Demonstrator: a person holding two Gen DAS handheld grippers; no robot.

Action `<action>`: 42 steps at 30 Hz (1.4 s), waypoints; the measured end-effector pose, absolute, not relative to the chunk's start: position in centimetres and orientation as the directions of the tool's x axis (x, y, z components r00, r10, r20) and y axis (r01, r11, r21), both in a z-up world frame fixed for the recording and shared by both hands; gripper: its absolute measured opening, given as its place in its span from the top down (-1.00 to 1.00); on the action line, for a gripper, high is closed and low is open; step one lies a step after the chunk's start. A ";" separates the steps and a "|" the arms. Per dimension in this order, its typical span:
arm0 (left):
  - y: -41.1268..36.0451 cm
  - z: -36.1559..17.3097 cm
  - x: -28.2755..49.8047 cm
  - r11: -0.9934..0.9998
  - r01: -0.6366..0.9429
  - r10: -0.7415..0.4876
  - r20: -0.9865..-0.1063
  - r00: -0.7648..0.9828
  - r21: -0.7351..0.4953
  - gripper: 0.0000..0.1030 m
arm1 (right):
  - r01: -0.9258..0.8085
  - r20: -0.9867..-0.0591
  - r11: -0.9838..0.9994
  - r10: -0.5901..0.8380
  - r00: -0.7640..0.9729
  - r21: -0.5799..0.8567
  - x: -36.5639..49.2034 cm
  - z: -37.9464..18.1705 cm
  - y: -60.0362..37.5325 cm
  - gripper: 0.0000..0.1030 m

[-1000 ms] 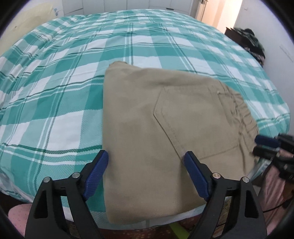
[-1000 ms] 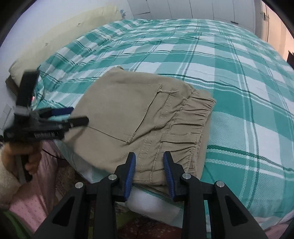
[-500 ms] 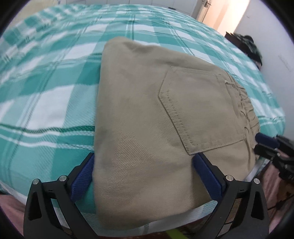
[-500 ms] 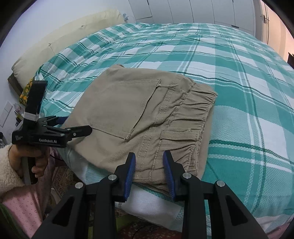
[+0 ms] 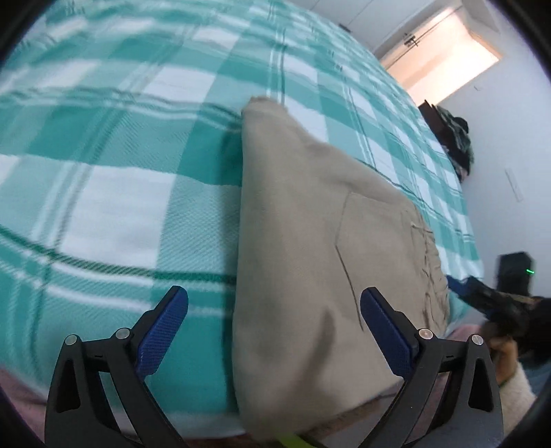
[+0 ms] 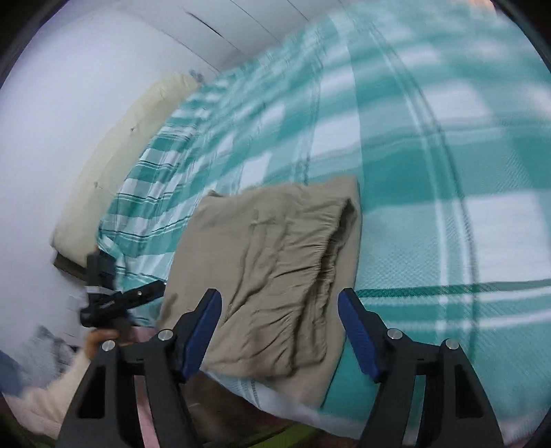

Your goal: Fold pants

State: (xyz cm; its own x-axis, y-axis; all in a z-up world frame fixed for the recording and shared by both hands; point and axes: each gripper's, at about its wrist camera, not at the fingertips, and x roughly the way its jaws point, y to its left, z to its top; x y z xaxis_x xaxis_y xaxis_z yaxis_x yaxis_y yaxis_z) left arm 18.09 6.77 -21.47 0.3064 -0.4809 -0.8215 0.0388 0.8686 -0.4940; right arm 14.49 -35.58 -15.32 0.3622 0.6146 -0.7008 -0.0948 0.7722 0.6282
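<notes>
Folded khaki pants lie at the bed's near edge; left gripper and right gripper (both spread wide) hold nothing.

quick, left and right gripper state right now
left gripper: open, holding nothing, over the pants
right gripper: open, holding nothing

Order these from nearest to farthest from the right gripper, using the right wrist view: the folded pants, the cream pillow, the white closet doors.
1. folded pants, straight ahead of the right gripper.
2. cream pillow, upper left, beside the wall.
3. white closet doors, top, beyond the bed.
</notes>
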 end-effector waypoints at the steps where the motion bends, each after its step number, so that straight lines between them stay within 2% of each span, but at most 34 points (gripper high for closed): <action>1: 6.5 -22.2 18.7 0.858 0.040 -0.502 -0.817 0.284 -0.513 -0.94 | -0.054 -0.719 0.777 0.604 0.345 0.627 15.6 -16.5 -36.0 -0.36; 3: 5.9 -22.9 19.4 0.838 0.058 -0.538 -0.805 0.251 -0.542 -0.94 | -0.003 -0.722 0.751 0.637 0.272 0.661 17.5 -18.8 -36.3 -0.36; 6: 4.6 -23.4 20.4 0.805 0.086 -0.590 -0.778 0.215 -0.587 -0.93 | 0.086 -0.668 0.667 0.715 0.205 0.740 19.5 -21.3 -36.6 -0.34; 7: 4.3 -23.5 20.6 0.802 0.080 -0.594 -0.777 0.207 -0.592 -0.74 | 0.098 -0.657 0.652 0.731 0.184 0.752 19.9 -21.7 -36.4 -0.06; 8: 3.9 -23.5 20.8 0.810 0.070 -0.583 -0.787 0.202 -0.582 -0.46 | 0.097 -0.663 0.657 0.733 0.148 0.748 20.3 -21.8 -35.8 0.11; 9: 3.5 -23.2 20.8 0.837 0.064 -0.543 -0.815 0.202 -0.543 -0.16 | 0.069 -0.702 0.700 0.699 0.133 0.710 20.4 -21.4 -35.2 0.15; 10: 3.4 -22.7 20.7 0.849 0.065 -0.526 -0.825 0.207 -0.524 0.25 | 0.028 -0.730 0.734 0.670 0.134 0.679 20.4 -20.7 -34.6 0.26; 12: 3.1 -21.1 20.3 0.865 0.071 -0.499 -0.834 0.234 -0.497 0.59 | -0.094 -0.788 0.806 0.591 0.173 0.585 20.0 -17.9 -32.9 0.39; 14: 2.5 -18.8 20.0 0.868 0.097 -0.493 -0.827 0.270 -0.486 0.63 | -0.167 -0.798 0.825 0.565 0.211 0.540 19.6 -15.5 -31.6 0.51; 17: 1.3 -15.5 21.0 0.888 0.149 -0.459 -0.827 0.326 -0.435 0.63 | -0.279 -0.792 0.829 0.552 0.261 0.485 19.6 -11.5 -29.3 0.53; 21: 1.2 -12.0 24.5 0.910 0.182 -0.414 -0.806 0.422 -0.372 0.63 | -0.346 -0.765 0.837 0.535 0.358 0.424 23.1 -7.3 -28.2 0.53; 24: 1.2 -10.1 27.7 0.919 0.187 -0.394 -0.785 0.477 -0.348 0.63 | -0.342 -0.734 0.839 0.539 0.414 0.423 27.1 -5.6 -28.4 0.53; 26: 0.8 -9.8 29.8 0.940 0.191 -0.341 -0.783 0.520 -0.282 0.61 | -0.331 -0.721 0.842 0.536 0.439 0.425 29.9 -5.4 -28.5 0.51; 27: 0.4 -10.1 30.7 0.954 0.188 -0.298 -0.792 0.533 -0.233 0.39 | -0.322 -0.719 0.844 0.535 0.444 0.428 30.8 -5.5 -28.6 0.48; 28: 0.3 -10.6 31.1 0.964 0.185 -0.261 -0.801 0.538 -0.190 -0.04 | -0.295 -0.733 0.855 0.519 0.439 0.428 32.2 -6.1 -29.3 0.40; 30: 0.2 -12.0 31.3 0.985 0.159 -0.151 -0.811 0.565 -0.073 -0.46 | -0.209 -0.797 0.910 0.416 0.439 0.359 34.0 -7.7 -30.9 -0.04; 31: 0.3 -12.5 30.9 0.988 0.149 -0.110 -0.811 0.574 -0.029 -0.47 | -0.136 -0.834 0.949 0.314 0.454 0.284 34.3 -8.5 -32.3 -0.48; 32: 0.5 -13.1 30.0 0.989 0.149 -0.082 -0.811 0.579 0.007 -0.48 | -0.092 -0.852 0.969 0.244 0.463 0.227 33.9 -8.9 -33.5 -0.68; 36: 1.0 -13.1 25.4 0.987 0.105 0.026 -0.755 0.655 0.125 -0.83 | -0.054 -0.857 0.996 0.087 0.508 0.069 29.7 -9.1 -36.1 -0.84; 38: 0.7 -12.2 23.5 0.979 0.061 0.095 -0.704 0.704 0.192 -0.87 | -0.072 -0.844 0.997 0.073 0.532 0.041 26.6 -8.6 -35.7 -0.98; 40: 0.9 -11.2 22.2 0.987 0.039 0.079 -0.693 0.717 0.154 -0.87 | -0.103 -0.826 0.993 0.102 0.554 0.053 24.1 -7.8 -34.7 -0.99; 42: 1.3 -10.0 21.0 0.999 0.027 0.011 -0.713 0.701 0.042 -0.93 | -0.136 -0.808 0.988 0.140 0.572 0.074 21.8 -6.8 -33.1 -0.99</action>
State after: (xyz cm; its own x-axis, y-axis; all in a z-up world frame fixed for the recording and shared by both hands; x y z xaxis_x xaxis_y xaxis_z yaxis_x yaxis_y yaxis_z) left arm 21.04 1.28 -10.01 0.7009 0.0109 -0.7132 0.0272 0.9987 0.0420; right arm 21.84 -33.07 -6.77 0.5719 0.1398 -0.8083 -0.1364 0.9879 0.0744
